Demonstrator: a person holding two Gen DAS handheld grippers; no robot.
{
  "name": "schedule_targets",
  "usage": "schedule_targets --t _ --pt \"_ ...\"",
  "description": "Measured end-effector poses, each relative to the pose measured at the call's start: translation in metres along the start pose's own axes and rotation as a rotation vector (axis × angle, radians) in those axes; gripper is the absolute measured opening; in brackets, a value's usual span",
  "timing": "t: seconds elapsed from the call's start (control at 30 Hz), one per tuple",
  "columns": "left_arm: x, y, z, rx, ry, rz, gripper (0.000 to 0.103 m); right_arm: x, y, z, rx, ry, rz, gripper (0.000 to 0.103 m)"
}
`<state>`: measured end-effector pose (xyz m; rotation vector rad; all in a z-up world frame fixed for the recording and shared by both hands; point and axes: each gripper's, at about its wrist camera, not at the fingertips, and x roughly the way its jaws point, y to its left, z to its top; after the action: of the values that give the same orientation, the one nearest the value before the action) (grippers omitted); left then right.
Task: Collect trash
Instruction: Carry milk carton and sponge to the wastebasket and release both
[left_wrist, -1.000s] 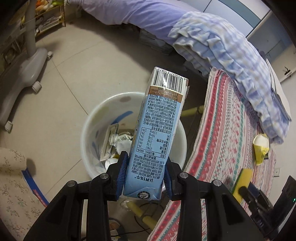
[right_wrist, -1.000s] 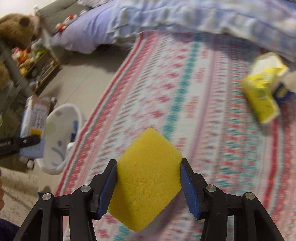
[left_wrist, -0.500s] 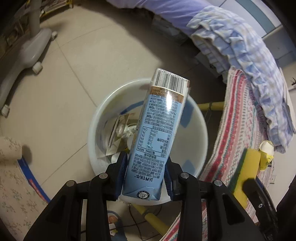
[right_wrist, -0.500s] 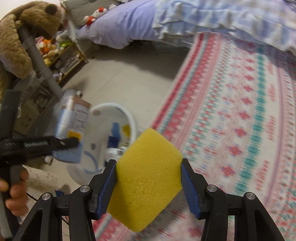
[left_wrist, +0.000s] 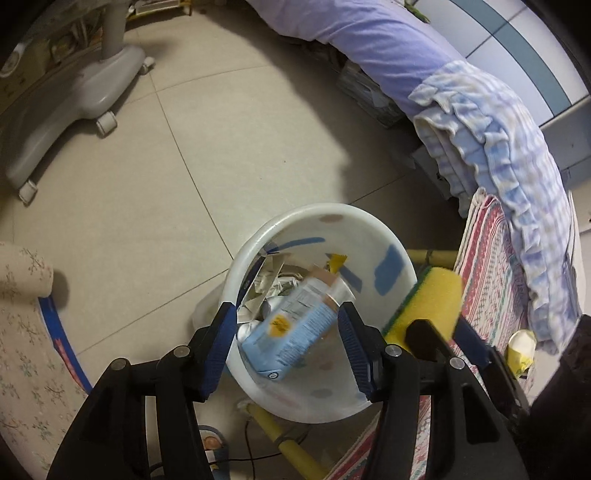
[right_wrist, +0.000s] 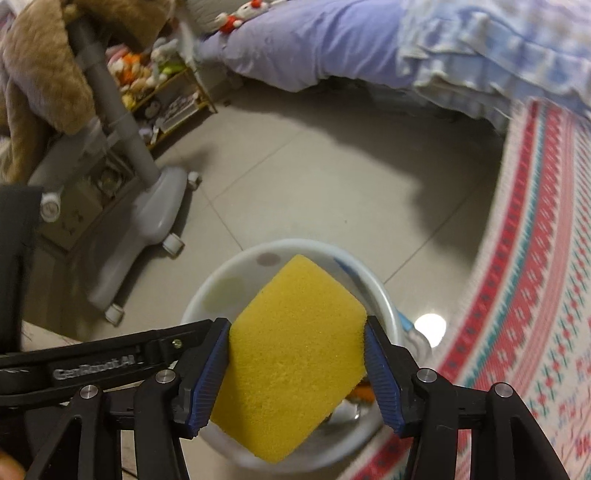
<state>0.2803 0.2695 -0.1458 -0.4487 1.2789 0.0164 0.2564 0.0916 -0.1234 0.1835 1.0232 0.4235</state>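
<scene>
Left gripper (left_wrist: 286, 345) jaws opening, nothing between; carton (left_wrist: 295, 332) now dropped in bin (left_wrist: 317, 218). Right gripper (right_wrist: 295, 369) w/ sponge (right_wrist: 291, 354) over bin, jaws opening, pads touching it — next in.

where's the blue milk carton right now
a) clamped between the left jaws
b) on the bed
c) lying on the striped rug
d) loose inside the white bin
d: the blue milk carton lies tilted inside the white bin on top of crumpled trash, and the left gripper has its jaws opening with neither pad touching it.
</scene>
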Motion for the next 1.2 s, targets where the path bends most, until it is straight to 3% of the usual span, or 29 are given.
schedule_targets --t 0.27,0.8,1.03,1.2 --pt "-0.003 -0.002 0.001 0.012 -0.013 0.005 0.06 0.016 -0.009 -0.004 -0.019 0.036 -0.041 0.073" --pt "-0.019 -0.01 -0.004 0.01 -0.034 -0.011 0.06 0.003 -0.013 -0.003 0.053 0.018 0.004 0.074" --pt "-0.031 -0.03 -0.026 0.024 -0.007 -0.035 0.06 -0.023 -0.031 -0.015 0.078 0.011 -0.028 0.074" --pt "-0.046 -0.056 -0.051 0.09 -0.015 -0.015 0.06 -0.06 -0.056 -0.029 0.097 -0.004 -0.077 0.074"
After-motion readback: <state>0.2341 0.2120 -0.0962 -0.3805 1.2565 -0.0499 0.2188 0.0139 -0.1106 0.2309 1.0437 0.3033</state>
